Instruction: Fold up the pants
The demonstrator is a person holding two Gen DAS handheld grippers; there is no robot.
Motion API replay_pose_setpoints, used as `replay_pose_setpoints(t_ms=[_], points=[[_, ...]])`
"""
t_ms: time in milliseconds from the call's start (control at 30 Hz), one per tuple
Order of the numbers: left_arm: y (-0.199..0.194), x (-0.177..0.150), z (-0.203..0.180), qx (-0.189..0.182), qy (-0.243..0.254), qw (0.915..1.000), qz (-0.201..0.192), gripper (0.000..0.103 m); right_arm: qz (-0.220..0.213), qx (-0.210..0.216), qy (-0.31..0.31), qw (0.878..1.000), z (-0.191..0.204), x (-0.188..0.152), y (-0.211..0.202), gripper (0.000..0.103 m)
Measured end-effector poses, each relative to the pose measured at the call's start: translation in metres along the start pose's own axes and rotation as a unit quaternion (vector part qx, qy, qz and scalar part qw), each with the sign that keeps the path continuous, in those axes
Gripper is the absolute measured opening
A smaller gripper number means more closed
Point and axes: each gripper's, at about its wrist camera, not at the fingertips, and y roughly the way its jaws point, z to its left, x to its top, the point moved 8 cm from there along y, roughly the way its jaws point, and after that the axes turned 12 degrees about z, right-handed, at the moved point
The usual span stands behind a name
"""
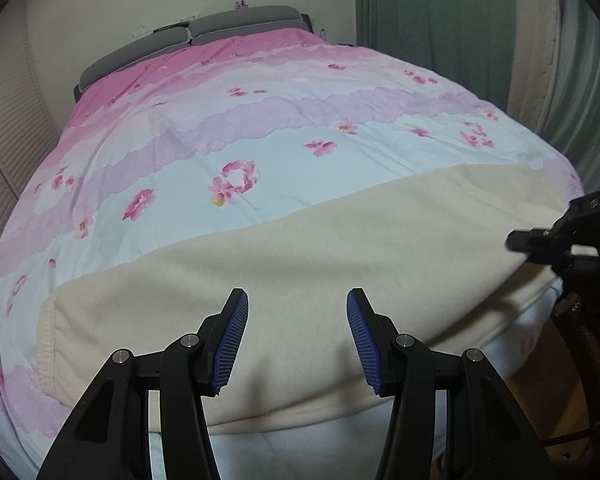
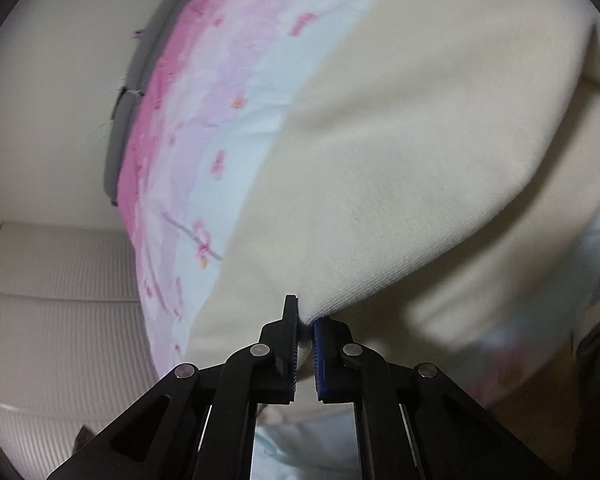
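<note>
L wrist: pants (image 1: 300, 248) lie crosswise on bed (image 1: 204, 128) | L claw (image 1: 298, 344) wide, empty | R claw (image 2: 305, 326) pinching pants

From my right wrist view, the pants (image 2: 400, 168) are smeared by blur toward the bed's near edge, and their right end runs past the frame. In my left wrist view, the right gripper (image 1: 518, 240) is cut off at the frame's edge, its jaws unreadable there.
</note>
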Motion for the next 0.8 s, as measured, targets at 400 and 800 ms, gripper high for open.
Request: replay_pose_setpoints(t_ms=[400,800], points=[[0.012,-0.021,-0.014,-0.003,0.022,0.9997,0.006,0.057,0.029,-0.030,0.027,0.999,-0.058,-0.029,0.010,0.007],[0.012,0.021,-0.070,-0.018,0.069,0.9975,-0.004,0.059,0.042,-0.043,-0.005,0.998,-0.064,-0.023,-0.004,0.040]])
